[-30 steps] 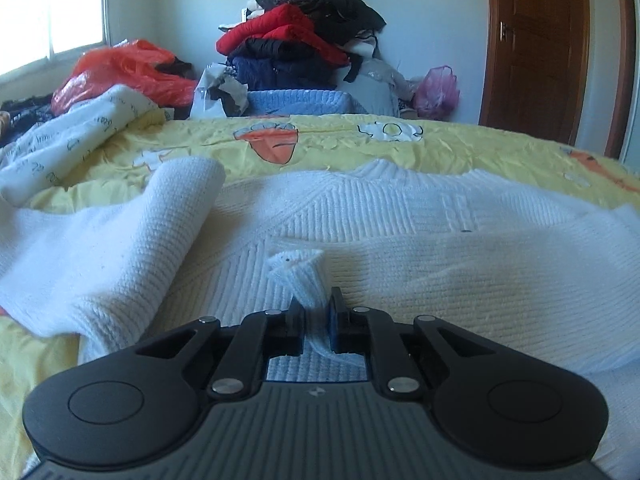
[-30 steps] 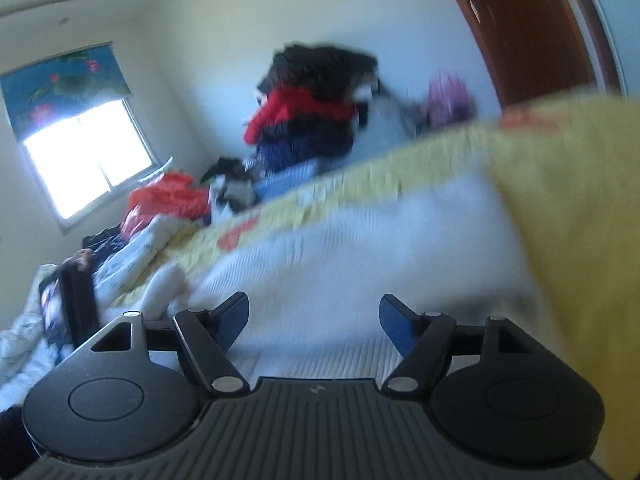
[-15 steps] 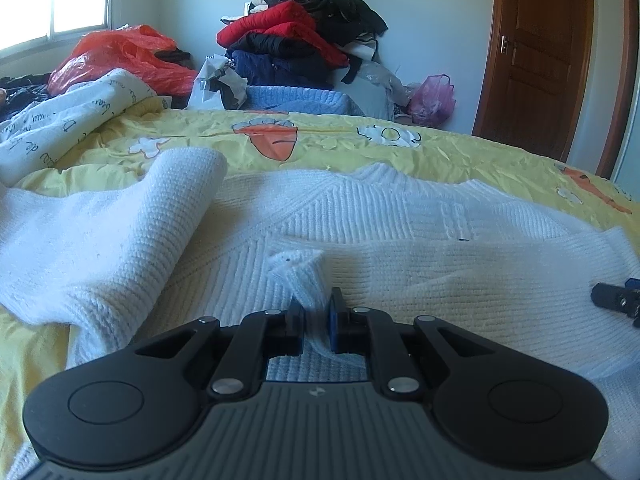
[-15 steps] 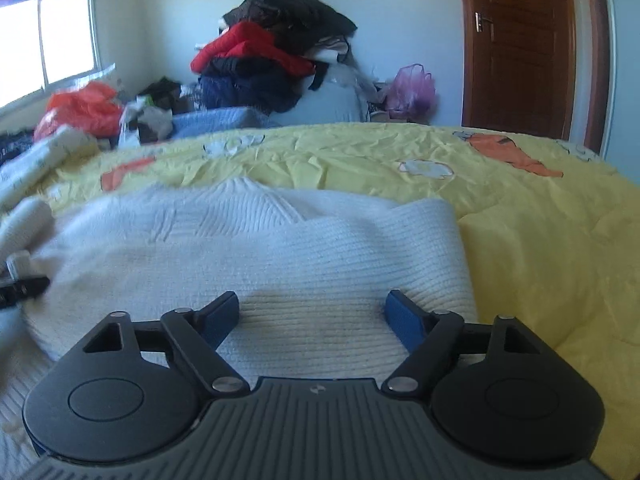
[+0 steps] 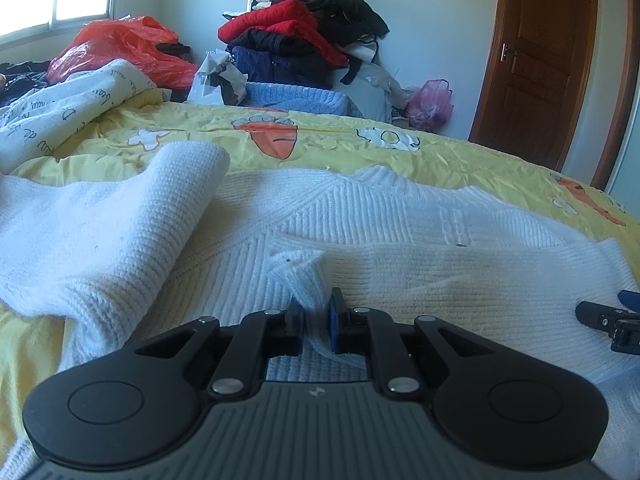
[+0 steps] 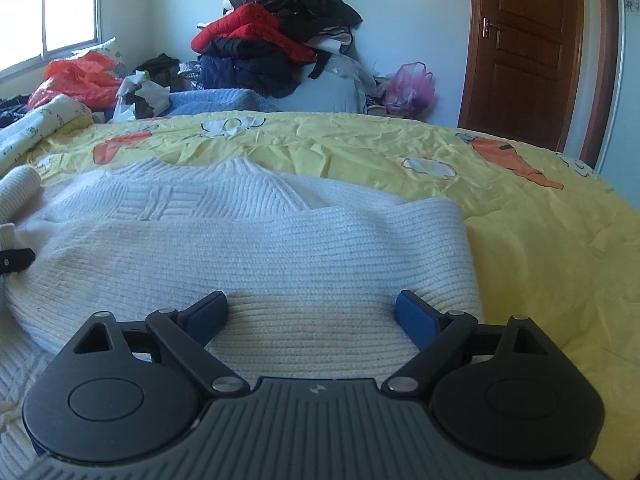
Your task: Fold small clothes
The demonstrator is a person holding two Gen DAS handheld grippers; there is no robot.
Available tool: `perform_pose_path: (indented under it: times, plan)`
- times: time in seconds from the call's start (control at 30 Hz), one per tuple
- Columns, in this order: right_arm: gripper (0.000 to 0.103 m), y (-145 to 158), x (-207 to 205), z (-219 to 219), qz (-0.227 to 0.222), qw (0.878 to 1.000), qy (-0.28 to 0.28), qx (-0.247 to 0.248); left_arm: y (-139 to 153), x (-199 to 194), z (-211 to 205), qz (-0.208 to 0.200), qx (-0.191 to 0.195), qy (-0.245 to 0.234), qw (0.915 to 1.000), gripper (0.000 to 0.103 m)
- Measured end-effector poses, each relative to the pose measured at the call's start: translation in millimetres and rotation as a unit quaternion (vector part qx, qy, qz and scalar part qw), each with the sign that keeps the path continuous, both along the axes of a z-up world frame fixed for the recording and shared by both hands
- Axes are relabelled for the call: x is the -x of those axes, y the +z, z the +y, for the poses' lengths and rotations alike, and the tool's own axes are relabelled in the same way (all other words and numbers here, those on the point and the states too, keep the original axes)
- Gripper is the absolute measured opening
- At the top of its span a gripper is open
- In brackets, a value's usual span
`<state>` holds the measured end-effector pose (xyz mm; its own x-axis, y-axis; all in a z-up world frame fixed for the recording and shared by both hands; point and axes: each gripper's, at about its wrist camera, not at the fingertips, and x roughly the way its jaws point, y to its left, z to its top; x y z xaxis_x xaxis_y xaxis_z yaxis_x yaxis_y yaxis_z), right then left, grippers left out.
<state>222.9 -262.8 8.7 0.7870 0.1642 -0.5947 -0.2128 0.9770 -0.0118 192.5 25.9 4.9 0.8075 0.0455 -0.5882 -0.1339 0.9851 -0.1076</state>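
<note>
A white knit sweater (image 5: 400, 240) lies spread on the yellow bedspread (image 5: 320, 148), its right sleeve folded across the body. My left gripper (image 5: 314, 316) is shut on a pinched bit of the sweater's cuff or hem (image 5: 302, 276), low over the body. The left sleeve (image 5: 120, 232) lies rolled to the left. In the right wrist view the sweater (image 6: 260, 248) fills the foreground. My right gripper (image 6: 312, 308) is open and empty, its fingers straddling the folded sleeve near its right edge. Its tip also shows in the left wrist view (image 5: 608, 320).
A pile of red, black and navy clothes (image 5: 296, 40) stands beyond the bed. An orange plastic bag (image 5: 120, 48) and a printed white quilt (image 5: 68, 108) lie at the left. A pink bag (image 5: 430, 104) sits by the brown door (image 5: 536, 60).
My right gripper swung from a blurred tilted pose down to the sweater's right side and settled there, open. My left gripper stayed shut on the fabric, nearly still.
</note>
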Motion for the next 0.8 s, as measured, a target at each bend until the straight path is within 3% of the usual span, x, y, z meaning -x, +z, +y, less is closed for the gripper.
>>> perform_pose_path:
  times: [0.1,0.17,0.23,0.33,0.4,0.43,0.5,0.53,0.63,0.8]
  plan:
    - [0.091,0,0,1,0.0,1.0,-0.001,-0.001,4,5,10,0.0,0.027,-0.013,0.9995,0.017]
    - [0.091,0,-1,1,0.001,1.0,-0.001,-0.003,12,18,25,0.0,0.049,-0.017,0.9986,0.039]
    - [0.091,0,-1,0,0.0,1.0,-0.001,-0.004,22,41,46,-0.029,0.053,0.002,0.9982,0.056]
    - [0.092,0,-2,-1,0.0,1.0,0.001,-0.008,38,72,91,-0.095,0.047,0.029,0.9939,0.059]
    - [0.092,0,-2,-1,0.0,1.0,0.001,-0.009,45,75,126,-0.101,0.033,0.061,0.9925,0.06]
    - [0.092,0,-2,-2,0.001,1.0,0.001,-0.011,47,72,144,-0.099,0.017,0.089,0.991,0.066]
    - [0.093,0,-2,-2,0.001,1.0,0.002,-0.013,48,66,180,-0.088,-0.012,0.167,0.982,0.067]
    - [0.093,0,-1,-2,0.001,1.0,0.002,-0.013,48,66,199,-0.086,-0.002,0.193,0.9774,0.067]
    - [0.093,0,-1,-1,0.0,1.0,0.001,-0.01,41,65,254,-0.087,0.084,0.24,0.9632,0.068]
    - [0.093,0,-1,-1,0.0,1.0,0.001,-0.01,11,52,302,-0.035,0.128,0.298,0.9454,0.068]
